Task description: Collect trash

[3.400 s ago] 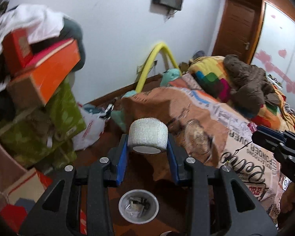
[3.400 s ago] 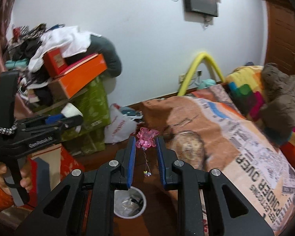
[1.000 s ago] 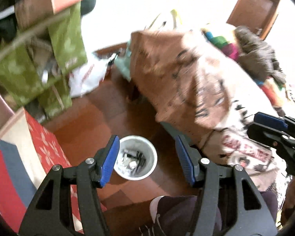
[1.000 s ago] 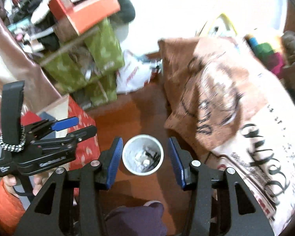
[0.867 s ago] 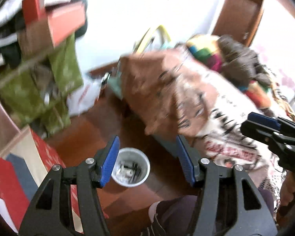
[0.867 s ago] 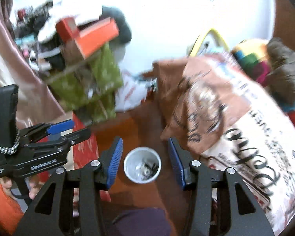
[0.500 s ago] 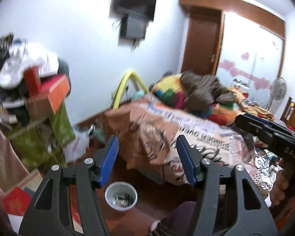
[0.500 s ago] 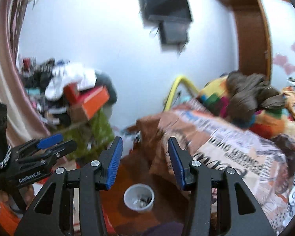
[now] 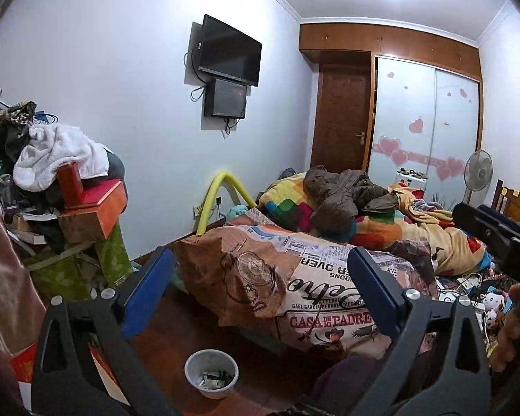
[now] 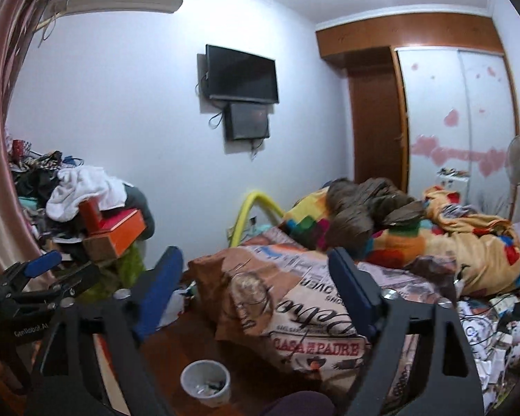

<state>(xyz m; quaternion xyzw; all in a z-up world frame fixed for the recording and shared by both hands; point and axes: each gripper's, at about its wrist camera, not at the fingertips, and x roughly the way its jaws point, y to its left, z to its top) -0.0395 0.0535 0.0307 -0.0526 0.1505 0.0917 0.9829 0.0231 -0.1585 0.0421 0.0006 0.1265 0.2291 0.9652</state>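
Note:
A small white bin [image 9: 207, 394] with scraps in it stands on the wooden floor below both grippers, also low in the right wrist view [image 10: 208, 399]. My left gripper [image 9: 259, 256] hangs well above it, its jaws opening wide with nothing between them. My right gripper [image 10: 255, 254] is held the same way, jaws opening and empty. Both point across the bed [image 9: 260, 270]. The right gripper's body [image 9: 495, 239] shows at the right edge of the left wrist view. The left gripper's body [image 10: 41, 274] shows at the left edge of the right wrist view.
A cluttered pile with an orange box [image 9: 100, 208] and white cloth [image 9: 52, 152] stands at the left. Rumpled blankets and a brown jacket [image 9: 346, 190] cover the bed. Small clutter and cables [image 10: 485, 315] lie at its right side. A person's knee [image 9: 346, 374] is beside the bin.
Both grippers rose from just over the bin and tilted up toward the room. Their jaws spread wider. The white roll and pink trinket held earlier are gone from them.

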